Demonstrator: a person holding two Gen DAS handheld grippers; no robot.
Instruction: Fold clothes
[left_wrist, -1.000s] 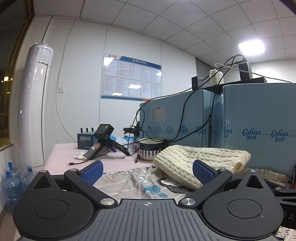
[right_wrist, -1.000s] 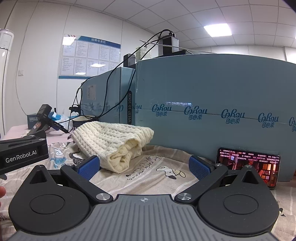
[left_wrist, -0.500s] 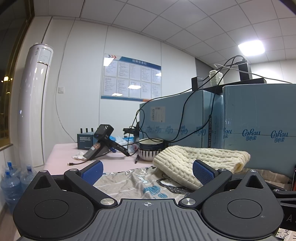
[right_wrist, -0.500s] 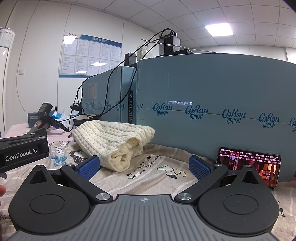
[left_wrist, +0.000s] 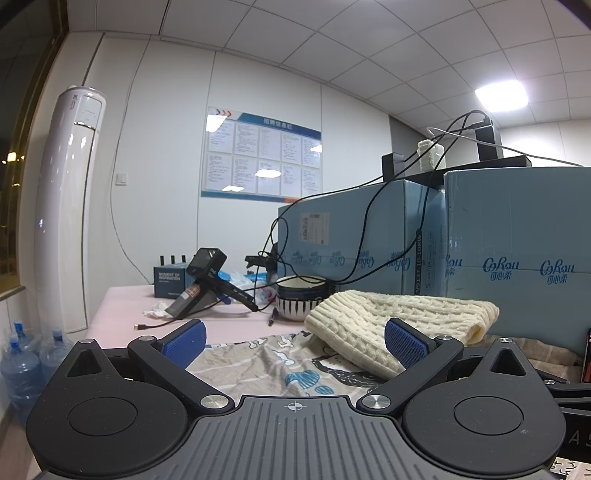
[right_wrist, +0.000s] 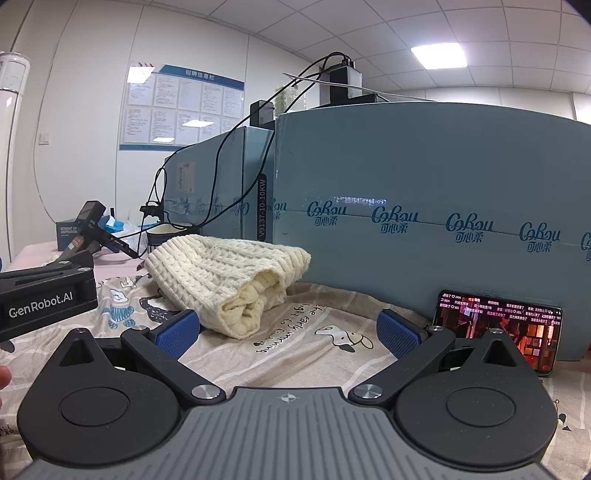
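sharp, evenly bright under ceiling panel light (left_wrist: 501, 95); fisheye-bowed edges, dark corners

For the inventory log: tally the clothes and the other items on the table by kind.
Cream knit sweater: 1
Printed cartoon garment: 1
Blue cartons: 2
Phone: 1
Striped bowl: 1
Handheld black device: 1
Small dark box: 1
Total: 8

Garments: one cream knitted sweater (right_wrist: 225, 280), folded, and one printed cloth (right_wrist: 314, 343) beneath it. Cartons: two blue boxes (left_wrist: 351, 236) (left_wrist: 517, 251); water bottles: three (left_wrist: 22, 365) on the floor. Single items: one striped bowl (left_wrist: 299, 301), one phone (right_wrist: 498, 328), one wall poster (left_wrist: 260, 155), one standing air conditioner (left_wrist: 70, 206).
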